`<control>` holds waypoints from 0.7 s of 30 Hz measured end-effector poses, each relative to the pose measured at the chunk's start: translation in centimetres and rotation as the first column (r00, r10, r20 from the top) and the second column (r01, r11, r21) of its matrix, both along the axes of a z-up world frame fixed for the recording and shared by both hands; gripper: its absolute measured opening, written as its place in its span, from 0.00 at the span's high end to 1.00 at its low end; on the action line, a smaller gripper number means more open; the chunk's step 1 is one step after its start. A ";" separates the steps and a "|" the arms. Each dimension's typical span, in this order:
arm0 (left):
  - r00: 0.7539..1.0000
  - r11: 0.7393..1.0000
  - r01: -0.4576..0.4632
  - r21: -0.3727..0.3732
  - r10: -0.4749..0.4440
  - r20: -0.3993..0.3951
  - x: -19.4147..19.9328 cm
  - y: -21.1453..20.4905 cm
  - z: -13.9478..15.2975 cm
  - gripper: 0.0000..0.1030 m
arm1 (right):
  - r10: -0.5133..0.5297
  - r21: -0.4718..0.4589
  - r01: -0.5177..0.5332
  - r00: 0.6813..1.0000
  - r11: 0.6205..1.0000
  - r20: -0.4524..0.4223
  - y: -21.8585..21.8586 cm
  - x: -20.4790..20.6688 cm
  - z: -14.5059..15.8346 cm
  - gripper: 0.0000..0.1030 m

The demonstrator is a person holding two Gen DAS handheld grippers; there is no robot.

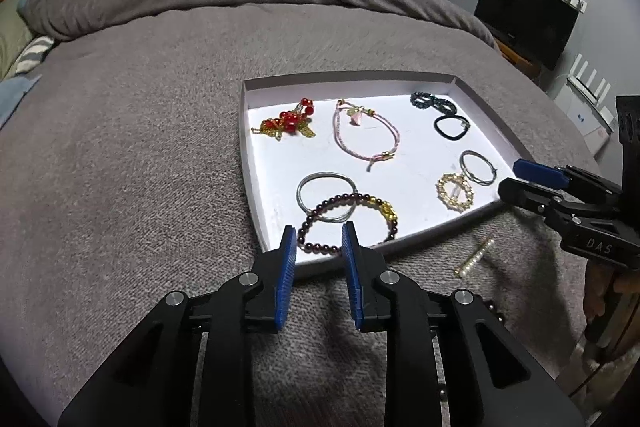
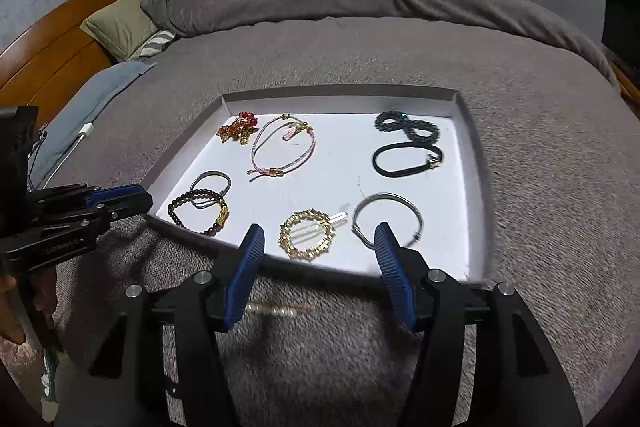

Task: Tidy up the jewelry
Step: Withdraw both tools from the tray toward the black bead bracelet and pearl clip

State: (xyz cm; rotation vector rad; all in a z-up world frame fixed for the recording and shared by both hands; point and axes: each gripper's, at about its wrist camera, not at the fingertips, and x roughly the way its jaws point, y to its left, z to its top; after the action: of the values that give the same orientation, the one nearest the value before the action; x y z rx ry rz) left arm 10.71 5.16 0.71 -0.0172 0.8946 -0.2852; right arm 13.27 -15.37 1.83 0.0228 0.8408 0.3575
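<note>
Lying on the grey bed [image 2: 540, 155], a white tray [image 2: 474, 187] is seen holding the jewelry; both grippers, left gripper [image 1: 319, 239] and right gripper [image 2: 318, 241], are parted and empty. A headboard [image 2: 60, 43] is fully shown only by the right view; a pearl pin [image 1: 476, 257] beside the tray is sharper from the left.

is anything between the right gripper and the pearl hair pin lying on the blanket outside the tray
Nothing visible. The pearl hair pin lies bare on the blanket, just short of the tray, under the open right gripper.
</note>
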 end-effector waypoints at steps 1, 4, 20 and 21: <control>1.000 1.000 -0.001 0.007 0.001 0.006 -0.3 -0.1 0.2 0.76 | -0.006 -0.004 0.006 1.000 1.000 0.007 -0.2 -0.4 0.1 0.44; 1.000 1.000 0.000 0.020 0.000 0.021 -1.0 -0.2 0.6 0.76 | -0.017 -0.018 0.017 1.000 1.000 0.021 -0.7 -1.3 0.3 0.44; 0.997 0.996 0.022 0.087 -0.029 0.078 -6.4 -1.6 2.1 0.46 | -0.061 -0.045 0.062 0.998 0.997 0.017 -2.6 -5.2 -0.5 0.31; 0.996 0.996 0.023 0.091 -0.031 0.083 -6.7 -1.7 2.1 0.40 | -0.064 -0.038 0.064 0.998 0.997 0.016 -2.7 -5.4 -0.5 0.26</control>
State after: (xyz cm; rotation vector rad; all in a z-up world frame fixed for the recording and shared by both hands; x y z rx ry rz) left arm 3.98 3.49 2.84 0.0897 0.8235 -0.2685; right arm 7.85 -18.10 1.31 0.0114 0.8304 0.2808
